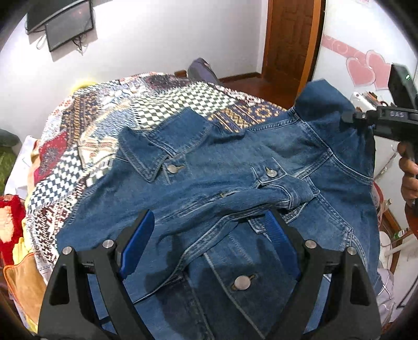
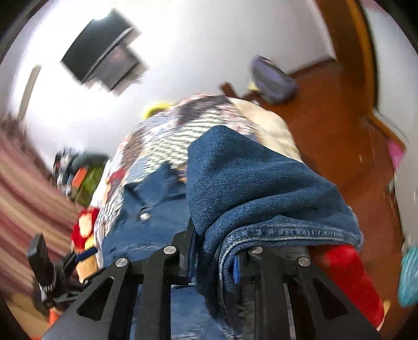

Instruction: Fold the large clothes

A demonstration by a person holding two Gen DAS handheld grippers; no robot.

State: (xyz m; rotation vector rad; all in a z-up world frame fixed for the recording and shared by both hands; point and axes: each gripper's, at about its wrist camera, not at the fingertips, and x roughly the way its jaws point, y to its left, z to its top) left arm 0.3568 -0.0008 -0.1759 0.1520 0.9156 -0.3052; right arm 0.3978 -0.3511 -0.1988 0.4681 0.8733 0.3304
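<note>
A blue denim jacket (image 1: 235, 188) lies front up on a patterned bedspread (image 1: 109, 123), collar to the far left, one sleeve folded across its chest. My left gripper (image 1: 209, 222) is open just above the jacket, its blue-padded fingers either side of the folded sleeve cuff. My right gripper (image 1: 352, 119) shows at the right of the left wrist view, shut on the jacket's far shoulder fabric and lifting it. In the right wrist view the right gripper (image 2: 214, 248) is shut on a thick fold of denim (image 2: 261, 188) that drapes over its fingers.
The bed (image 1: 78, 146) fills the middle, with red and yellow cloth (image 1: 10, 222) at its left edge. A wall-mounted screen (image 1: 65, 23) hangs on the white wall. A wooden door (image 1: 290, 39) and wood floor are behind. A dark bag (image 2: 271, 78) lies on the floor.
</note>
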